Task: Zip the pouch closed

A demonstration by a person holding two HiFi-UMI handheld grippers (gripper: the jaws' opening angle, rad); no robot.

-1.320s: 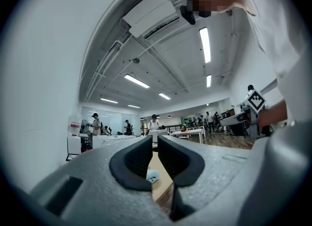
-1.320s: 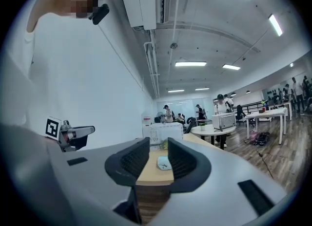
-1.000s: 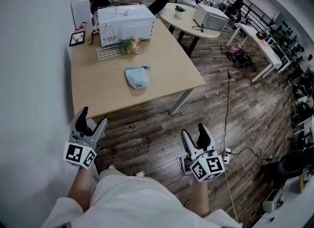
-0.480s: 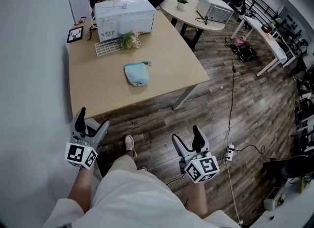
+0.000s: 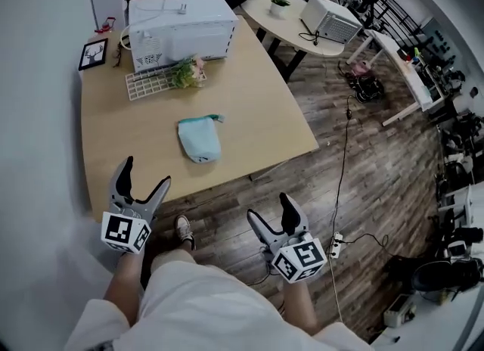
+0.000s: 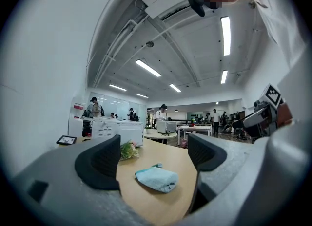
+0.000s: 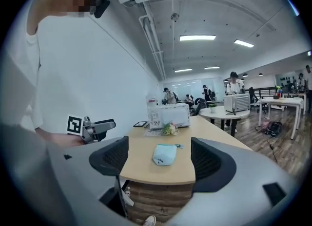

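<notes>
The pouch point(image 5: 198, 141) lies flat on the table point(image 5: 257, 107), a little back from the near edge and well clear of the clutter at the far end. Neither gripper touches it. The left gripper point(image 5: 146, 172) hangs over the table's near corner and the right gripper point(image 5: 270, 207) is off the edge, above the floor. Both pairs of fingers have just been opening and stand spread wide, with nothing pinched between them; the pouch only shows in the distance through each gap. It looks like a small pale blue-green fabric bag, plump but soft, so it is probably light and will squash, fold and slide on the smooth wood when pushed rather than hold its shape. That suggests a two-handed job: one pair of fingers should pinch the cloth at the end of the zip line to anchor it and keep the seam taut, while the other takes the small pull tab point(image 5: 218, 118) sticking out at the far right corner. The tab is tiny and thin, so it calls for a careful, fingertip-only pinch. Whether the zip is open, and how far, cannot be made out from here.
</notes>
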